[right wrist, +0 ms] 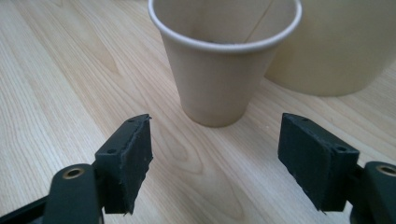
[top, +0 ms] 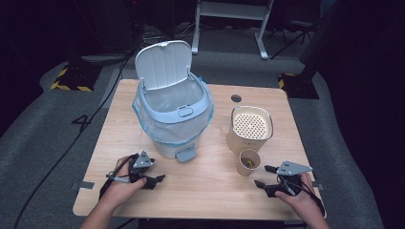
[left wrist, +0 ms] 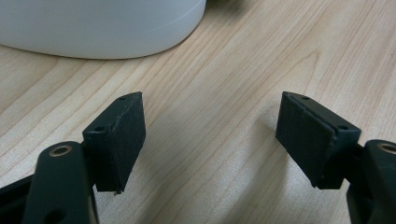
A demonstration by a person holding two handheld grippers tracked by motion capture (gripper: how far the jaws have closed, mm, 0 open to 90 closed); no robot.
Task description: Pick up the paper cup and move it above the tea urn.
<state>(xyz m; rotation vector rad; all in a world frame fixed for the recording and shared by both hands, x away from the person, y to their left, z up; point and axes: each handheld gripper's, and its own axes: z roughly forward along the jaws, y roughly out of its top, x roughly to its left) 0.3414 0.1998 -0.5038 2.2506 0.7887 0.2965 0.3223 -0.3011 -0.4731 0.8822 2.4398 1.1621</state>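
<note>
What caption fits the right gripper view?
Open right gripper faces an upright paper cup on the wooden table.

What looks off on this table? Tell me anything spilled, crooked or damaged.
Nothing is spilled or broken. The bin stands upright with its lid flipped open; its liner hangs unevenly over the rim. The paper cup stands upright beside the perforated canister, with something yellowish inside.
</note>
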